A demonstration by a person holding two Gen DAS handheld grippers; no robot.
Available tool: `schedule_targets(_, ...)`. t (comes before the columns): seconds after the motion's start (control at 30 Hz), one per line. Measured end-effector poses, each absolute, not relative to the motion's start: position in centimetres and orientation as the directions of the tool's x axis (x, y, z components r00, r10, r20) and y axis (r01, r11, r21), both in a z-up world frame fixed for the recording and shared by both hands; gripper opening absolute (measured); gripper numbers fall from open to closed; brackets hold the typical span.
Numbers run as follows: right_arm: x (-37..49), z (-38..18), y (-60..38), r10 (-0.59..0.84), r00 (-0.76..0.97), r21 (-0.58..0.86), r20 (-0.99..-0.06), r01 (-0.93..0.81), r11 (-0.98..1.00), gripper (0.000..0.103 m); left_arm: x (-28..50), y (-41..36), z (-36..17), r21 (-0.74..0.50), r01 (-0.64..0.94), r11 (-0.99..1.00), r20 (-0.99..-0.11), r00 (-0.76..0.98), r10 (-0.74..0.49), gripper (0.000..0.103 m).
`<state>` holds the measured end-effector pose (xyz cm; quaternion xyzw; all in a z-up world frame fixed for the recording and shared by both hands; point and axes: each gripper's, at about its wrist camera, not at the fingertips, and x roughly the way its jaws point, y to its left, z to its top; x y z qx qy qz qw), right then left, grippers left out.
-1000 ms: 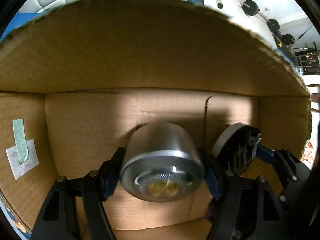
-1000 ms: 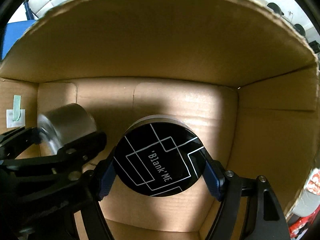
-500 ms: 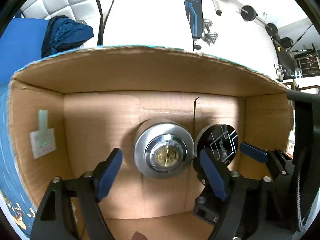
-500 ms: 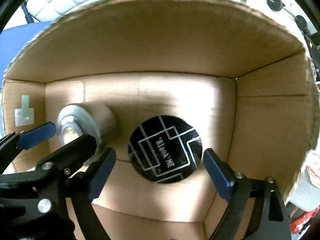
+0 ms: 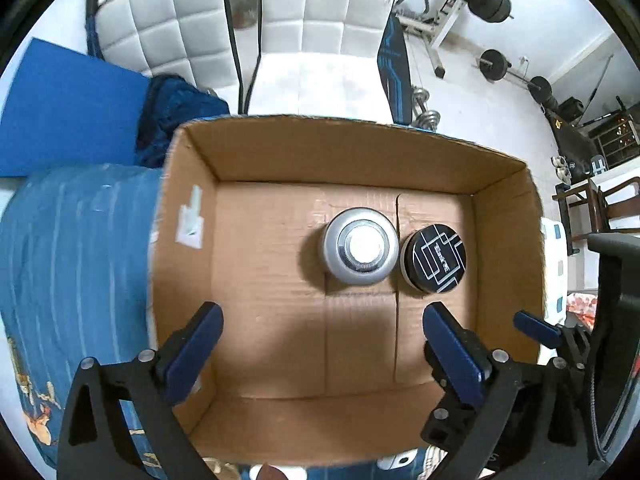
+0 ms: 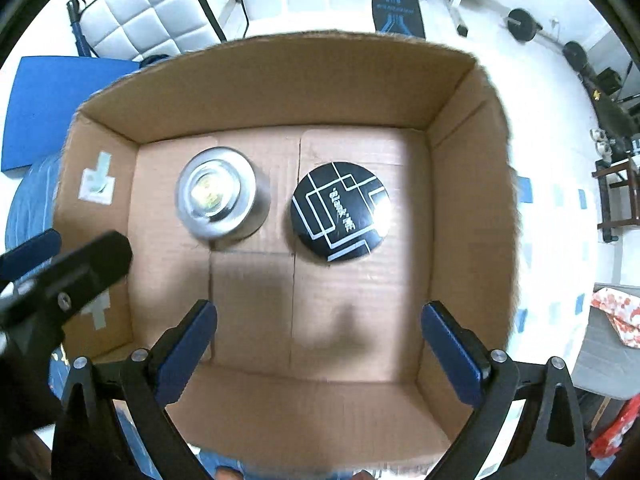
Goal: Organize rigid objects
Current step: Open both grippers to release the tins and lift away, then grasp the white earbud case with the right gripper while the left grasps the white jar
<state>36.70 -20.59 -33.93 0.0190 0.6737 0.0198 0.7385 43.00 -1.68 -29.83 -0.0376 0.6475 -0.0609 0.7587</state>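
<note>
A silver round tin (image 5: 361, 249) (image 6: 218, 198) stands upright on the floor of an open cardboard box (image 5: 280, 148) (image 6: 260, 80). Right beside it sits a black round tin (image 5: 435, 258) (image 6: 340, 210) with white line markings on its lid. My left gripper (image 5: 322, 344) hangs above the box, its jaws still opening, with nothing between its blue pads. My right gripper (image 6: 320, 338) is also above the box, jaws still opening and empty. In the right wrist view the left gripper (image 6: 60, 264) shows at the left edge. Both tins stand free of the fingers.
The box rests on a blue patterned cloth (image 5: 72, 248). A white tape patch (image 5: 191, 220) sticks to the box's left inner wall. Behind stand white padded chairs (image 5: 192, 36), a blue mat (image 5: 68, 112) and weight equipment (image 5: 488, 4). A dark wooden chair (image 5: 600, 208) is at the right.
Both grippers let go of their tins, opened wide and rose out of the box. The silver and black tins stay side by side on the box floor.
</note>
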Motion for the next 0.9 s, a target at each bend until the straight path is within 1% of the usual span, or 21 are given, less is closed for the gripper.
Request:
schedule_targets(0.1, 34.4, -32.0, -20.1, 0.046, 0.138, 0.047, -0.989, 0.004, 0.999, 0.103, 41.0, -1.4, -28.0, -0.119, 0.064, 0.991, -0.972, 0.194, -0.129, 0.102)
schedule_targets(0.27, 33.3, -29.1, -20.8, 0.039, 0.206, 0.046, -0.978, 0.030, 0.998, 0.103, 37.4, -1.8, -24.9, -0.077, 0.089, 0.993, -0.953, 0.288, -0.100, 0.102)
schedule_targets(0.5, 28.3, -25.0, -20.7, 0.042, 0.298, 0.059, -0.954, 0.048, 0.997, 0.103, 32.2, -1.9, -21.3, -0.038, 0.118, 0.992, -0.923, 0.375, -0.080, 0.102)
schedule_targets(0.67, 24.8, -22.4, -21.0, 0.034, 0.345, 0.050, -0.938, 0.040, 0.998, 0.103, 28.4, -1.7, -19.0, -0.050, 0.115, 0.992, -0.909, 0.405, -0.093, 0.102)
schedule_targets(0.77, 22.5, -21.1, -21.6, 0.058, 0.363, 0.076, -0.930, 0.036, 0.996, 0.103, 26.5, -1.8, -17.8, -0.046, 0.112, 0.993, -0.898, 0.431, -0.090, 0.102)
schedule_targets(0.9, 20.4, -20.9, -22.7, 0.082, 0.358, 0.100, -0.930, 0.030, 0.995, 0.103, 24.4, -1.3, -17.3, -0.057, 0.085, 0.995, -0.898, 0.431, -0.088, 0.102)
